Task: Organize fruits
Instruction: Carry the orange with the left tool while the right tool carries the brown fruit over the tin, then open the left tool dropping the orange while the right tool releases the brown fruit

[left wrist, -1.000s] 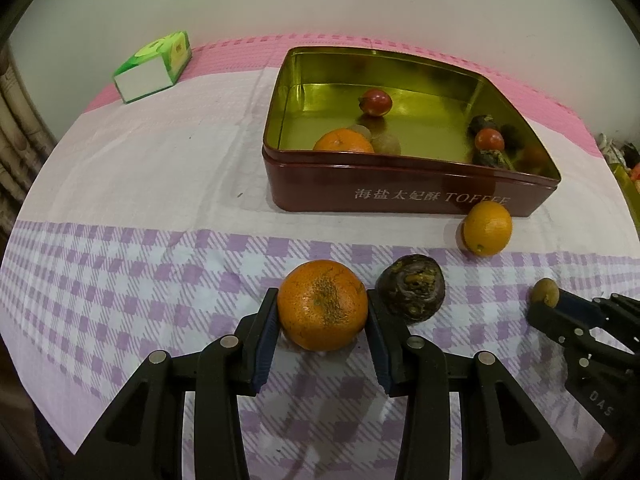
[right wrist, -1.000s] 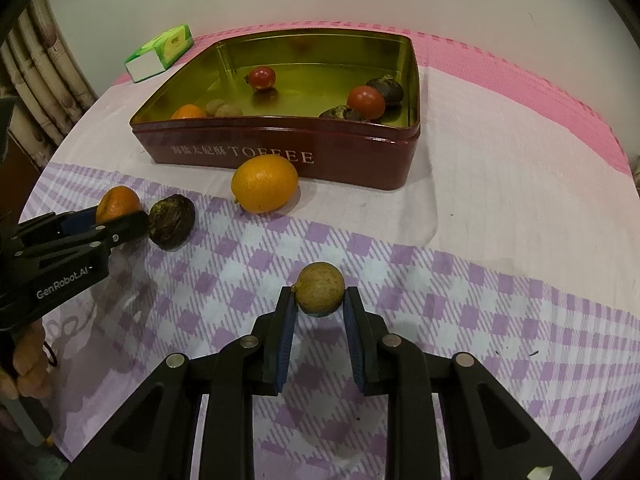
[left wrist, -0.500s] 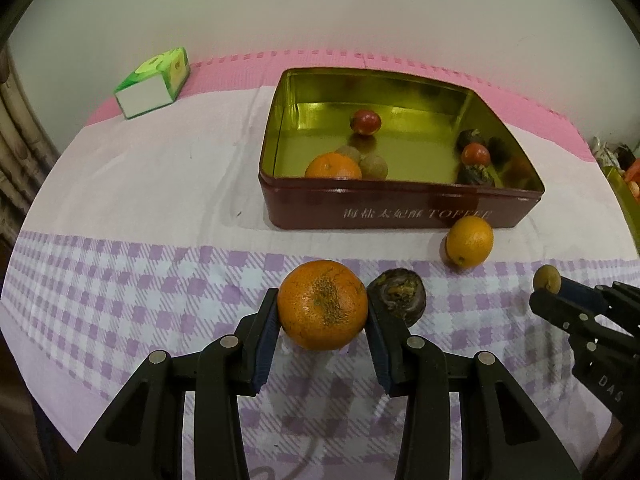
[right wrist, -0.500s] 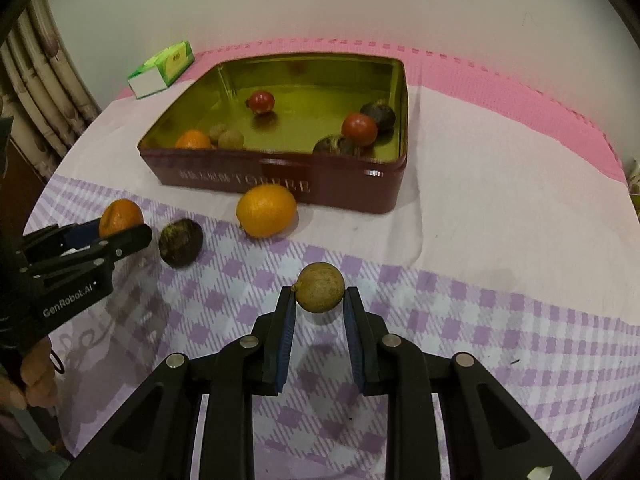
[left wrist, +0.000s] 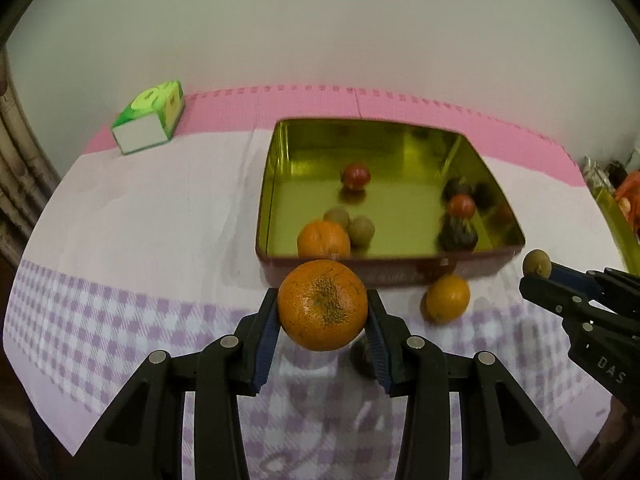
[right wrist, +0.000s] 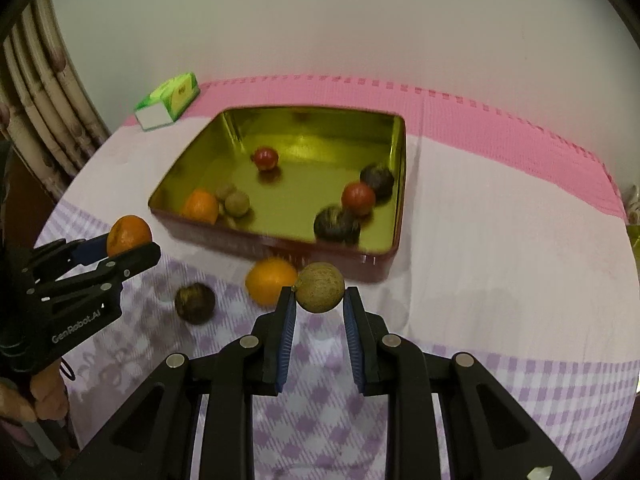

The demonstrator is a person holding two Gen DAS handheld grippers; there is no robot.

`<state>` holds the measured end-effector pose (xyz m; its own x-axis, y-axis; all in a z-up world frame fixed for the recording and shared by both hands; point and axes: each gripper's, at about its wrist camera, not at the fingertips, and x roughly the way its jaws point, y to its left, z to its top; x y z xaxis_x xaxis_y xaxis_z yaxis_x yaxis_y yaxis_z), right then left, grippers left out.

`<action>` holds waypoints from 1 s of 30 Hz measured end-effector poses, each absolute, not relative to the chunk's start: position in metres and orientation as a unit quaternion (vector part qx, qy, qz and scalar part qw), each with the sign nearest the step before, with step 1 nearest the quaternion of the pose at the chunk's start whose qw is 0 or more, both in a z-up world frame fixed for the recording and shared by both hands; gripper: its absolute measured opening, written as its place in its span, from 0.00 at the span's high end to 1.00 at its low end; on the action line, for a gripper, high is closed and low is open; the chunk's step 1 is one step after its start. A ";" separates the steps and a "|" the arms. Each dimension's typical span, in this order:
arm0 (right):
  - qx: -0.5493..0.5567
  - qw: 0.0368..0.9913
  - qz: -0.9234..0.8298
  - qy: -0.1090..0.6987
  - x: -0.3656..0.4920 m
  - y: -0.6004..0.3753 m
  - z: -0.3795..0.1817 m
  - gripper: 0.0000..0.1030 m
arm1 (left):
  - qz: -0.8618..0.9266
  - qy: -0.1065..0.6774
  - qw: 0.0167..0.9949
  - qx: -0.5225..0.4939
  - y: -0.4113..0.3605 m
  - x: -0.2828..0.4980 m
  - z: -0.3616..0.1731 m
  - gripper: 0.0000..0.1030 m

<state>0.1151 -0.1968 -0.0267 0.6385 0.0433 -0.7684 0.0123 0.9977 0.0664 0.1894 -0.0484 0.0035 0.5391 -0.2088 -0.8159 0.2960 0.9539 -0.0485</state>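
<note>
My left gripper [left wrist: 322,312] is shut on a large orange [left wrist: 322,305] held above the checked cloth; it also shows at the left of the right wrist view as the left gripper [right wrist: 132,244]. My right gripper [right wrist: 319,295] is shut on a small tan-brown round fruit [right wrist: 320,287], lifted off the table, and appears at the right of the left wrist view as the right gripper [left wrist: 538,270]. The red tin with a gold inside [right wrist: 394,152] lies ahead and holds several fruits. A yellow-orange fruit [right wrist: 269,280] and a dark wrinkled fruit [right wrist: 195,302] lie on the cloth in front of the tin.
A green and white box [right wrist: 170,100] sits at the back left on the pink strip. A curtain [right wrist: 44,120] hangs at the left edge. A hand [right wrist: 28,396] holds the left gripper. More items [left wrist: 624,196] lie at the far right.
Both grippers have risen with their fruits, so the tin and the table look farther below. The orange now stands in front of the tin's front wall, and the dark fruit is partly hidden.
</note>
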 end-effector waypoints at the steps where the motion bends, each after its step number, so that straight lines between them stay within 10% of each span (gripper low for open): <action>1: 0.031 0.907 0.007 0.420 0.119 -0.198 -0.022 0.78 | -0.145 0.457 0.877 0.045 -0.048 0.193 0.006 0.59; 30: 0.005 0.899 0.003 0.438 0.190 -0.200 -0.030 0.78 | -0.146 0.475 0.866 0.056 -0.075 0.257 -0.018 0.59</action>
<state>0.1896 -0.2000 -0.0305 0.6159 0.0105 -0.7878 -0.0019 0.9999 0.0118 0.2570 -0.0751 -0.0176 0.5066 -0.2000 -0.8387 0.3072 0.9508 -0.0412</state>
